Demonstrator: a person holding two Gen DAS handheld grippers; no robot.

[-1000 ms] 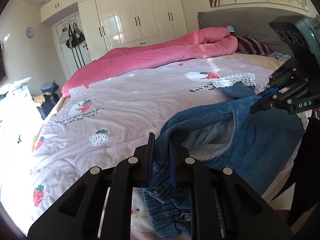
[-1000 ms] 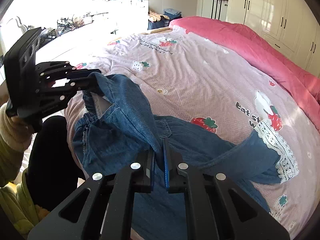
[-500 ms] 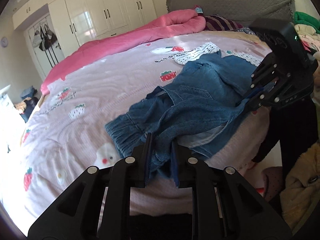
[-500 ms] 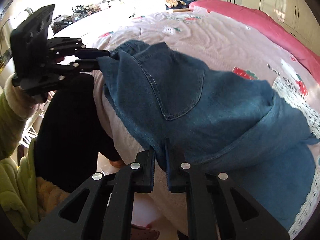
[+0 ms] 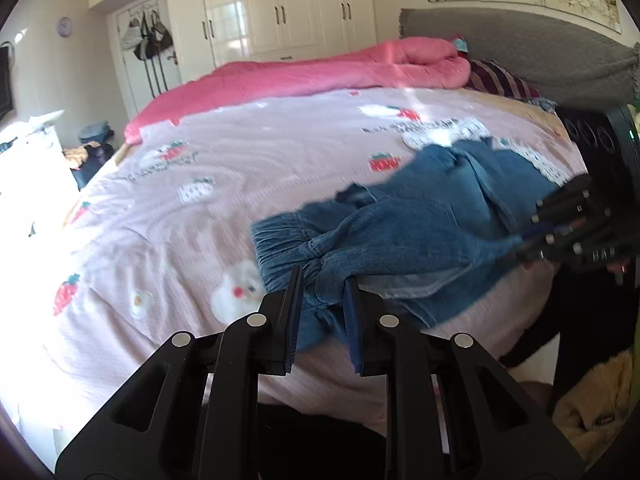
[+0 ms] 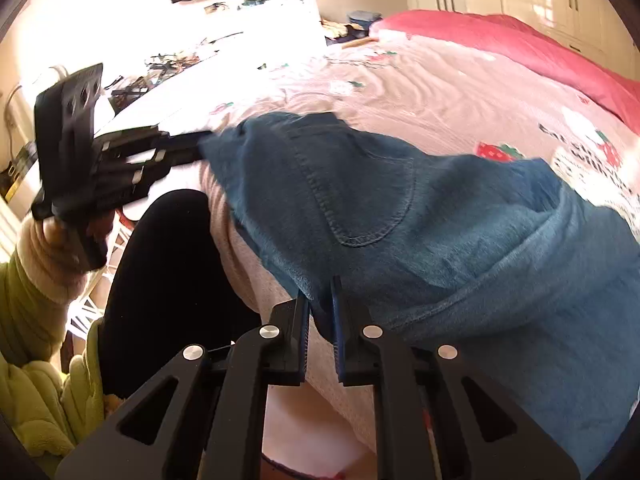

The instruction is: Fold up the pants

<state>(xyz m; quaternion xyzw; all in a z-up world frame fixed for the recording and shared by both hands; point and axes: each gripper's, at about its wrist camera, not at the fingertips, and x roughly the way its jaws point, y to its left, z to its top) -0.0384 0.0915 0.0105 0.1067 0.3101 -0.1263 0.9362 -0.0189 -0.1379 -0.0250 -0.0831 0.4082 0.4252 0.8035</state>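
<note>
**A:** Where are your denim pants (image 5: 420, 220) right now?

**B:** You have them spread along the near edge of the bed, lying on the pink strawberry-print quilt (image 5: 224, 200). In the right wrist view a back pocket (image 6: 360, 196) faces up, and part of the denim hangs over the bed's edge toward your dark-clad leg (image 6: 160, 280).

**A:** And your left tongs (image 5: 322, 292)?

**B:** You've got them narrowed on the gathered elastic waistband (image 5: 288, 244), with the bunched denim pinched between the two fingers. From the other camera, your left tongs (image 6: 188, 146) meet the corner of the pants at the bed's edge.

**A:** Your right tongs (image 6: 320, 300)?

**B:** Also nearly closed, holding a fold of denim at the opposite end of the waist. In the left wrist view your right tongs (image 5: 532, 240) grip the cloth, though that part is blurred.

**A:** What lies around them?

**B:** Beyond the pants you see a white lace trim (image 5: 448, 136) on the quilt, then a rolled pink duvet (image 5: 360, 68) along the far side, a grey headboard (image 5: 520, 52), and white wardrobes (image 5: 280, 4) behind.
</note>
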